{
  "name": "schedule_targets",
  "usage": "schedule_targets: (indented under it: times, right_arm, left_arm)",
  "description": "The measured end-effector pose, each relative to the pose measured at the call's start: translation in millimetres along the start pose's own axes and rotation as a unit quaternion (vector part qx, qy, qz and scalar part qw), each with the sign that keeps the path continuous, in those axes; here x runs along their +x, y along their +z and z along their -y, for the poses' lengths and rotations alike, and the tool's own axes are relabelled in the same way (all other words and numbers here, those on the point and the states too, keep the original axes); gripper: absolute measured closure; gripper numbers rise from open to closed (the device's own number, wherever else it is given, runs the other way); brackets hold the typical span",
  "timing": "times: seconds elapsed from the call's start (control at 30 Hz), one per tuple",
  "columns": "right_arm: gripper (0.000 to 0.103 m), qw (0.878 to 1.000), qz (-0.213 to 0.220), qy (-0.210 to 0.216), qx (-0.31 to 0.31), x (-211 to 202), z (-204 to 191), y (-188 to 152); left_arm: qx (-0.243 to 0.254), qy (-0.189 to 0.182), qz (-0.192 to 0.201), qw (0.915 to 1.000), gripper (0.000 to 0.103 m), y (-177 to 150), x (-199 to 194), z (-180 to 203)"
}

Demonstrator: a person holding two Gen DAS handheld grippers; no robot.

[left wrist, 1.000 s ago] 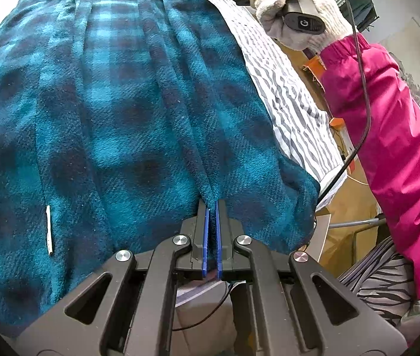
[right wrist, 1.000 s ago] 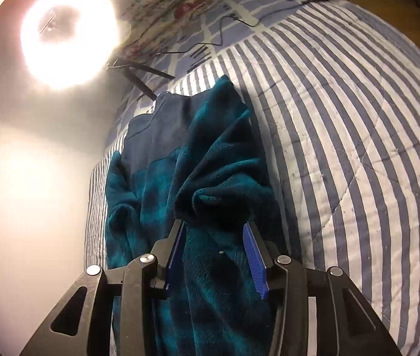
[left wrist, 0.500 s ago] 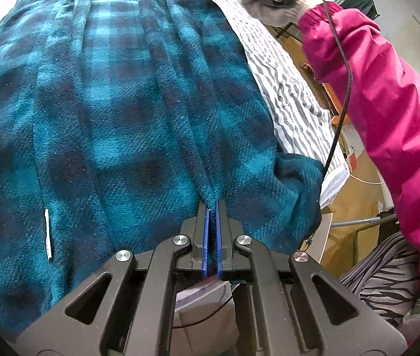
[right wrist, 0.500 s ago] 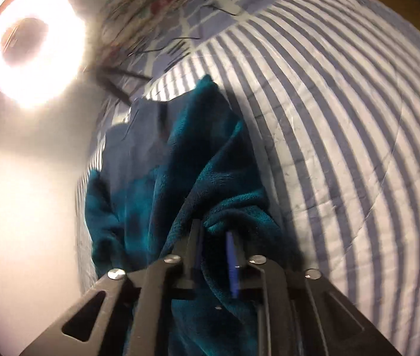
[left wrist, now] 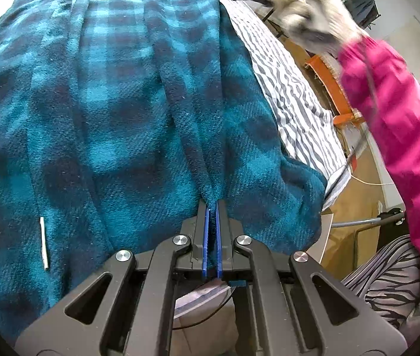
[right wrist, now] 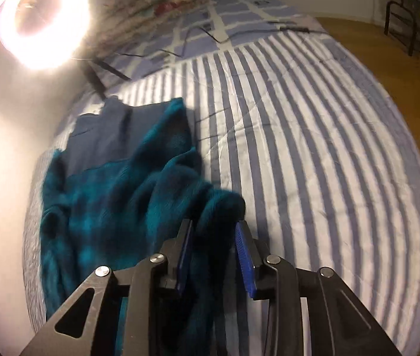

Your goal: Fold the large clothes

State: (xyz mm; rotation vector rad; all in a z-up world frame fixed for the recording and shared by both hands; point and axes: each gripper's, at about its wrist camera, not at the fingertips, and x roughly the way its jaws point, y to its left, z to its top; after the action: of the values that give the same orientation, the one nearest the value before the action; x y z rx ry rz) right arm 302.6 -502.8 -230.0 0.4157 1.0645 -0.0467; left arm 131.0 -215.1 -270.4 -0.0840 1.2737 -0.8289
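Observation:
A teal and dark plaid fleece garment (left wrist: 115, 103) lies spread over the striped bed cover (left wrist: 293, 98). My left gripper (left wrist: 211, 203) is shut on a raised fold of it near the hem. In the right wrist view the garment (right wrist: 121, 201) lies bunched at the bed's left side, with a plain dark blue part (right wrist: 100, 139) at its far end. My right gripper (right wrist: 213, 228) stands over a hump of the fleece. Its jaws are opening, the cloth sits loosely between them, and the right pad stands off it.
A gloved hand (left wrist: 313, 12) on a pink sleeve (left wrist: 402, 124) holds the right gripper at the upper right. A thin white stick (left wrist: 44, 243) lies on the garment. A ring light (right wrist: 42, 19) glares at the upper left. Cables (right wrist: 210, 34) cross the far bed. Wood floor (right wrist: 388, 59) is on the right.
The right gripper's jaws closed on a hump of fleece, then spread apart again, and it shifted along the garment's edge. The gloved hand moved in the left view. The left gripper kept still.

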Motion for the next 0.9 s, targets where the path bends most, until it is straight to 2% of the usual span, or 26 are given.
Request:
schedule_targets:
  times: [0.07,0.13,0.27,0.47,0.6,0.67,0.73,0.8,0.9]
  right_arm:
    - [0.071,1.0,0.001,0.013,-0.009,-24,2,-14]
    - [0.07,0.999,0.0,0.035,-0.026,-56,1,-42]
    - [0.062,0.997,-0.022,0.052,-0.056,-96,-6,-116]
    - [0.06,0.992,-0.085,0.067,-0.067,-95,-12,-231]
    - [0.057,0.988,-0.118,0.081,-0.054,-84,-8,-281]
    - [0.061,0.987,-0.127,0.079,-0.058,-78,-9,-294]
    - [0.081,0.986,-0.126,0.091,-0.063,-78,-11,-300]
    - [0.097,0.986,-0.115,0.103,-0.063,-85,-13,-302]
    - [0.1,0.986,-0.083,0.133,-0.049,-103,-16,-304]
  left_arm:
    - [-0.003,-0.006,0.003,1.0,0.102,1,-4,-1]
    - [-0.005,-0.01,0.01,0.9999,0.102,2,-9,-2]
    - [-0.005,-0.009,0.014,0.9999,0.101,-3,-16,-4]
    - [-0.013,-0.006,0.016,0.9998,0.097,-8,-19,-4]
    - [-0.004,0.009,0.026,0.9996,0.096,-9,-20,1]
    - [-0.005,0.012,0.027,0.9996,0.095,-7,-19,1]
    - [-0.003,0.014,0.027,0.9996,0.095,-6,-17,1]
    - [0.009,0.017,0.031,0.9993,0.095,-5,-16,4]
    - [0.01,0.021,0.045,0.9987,0.098,-3,-20,4]
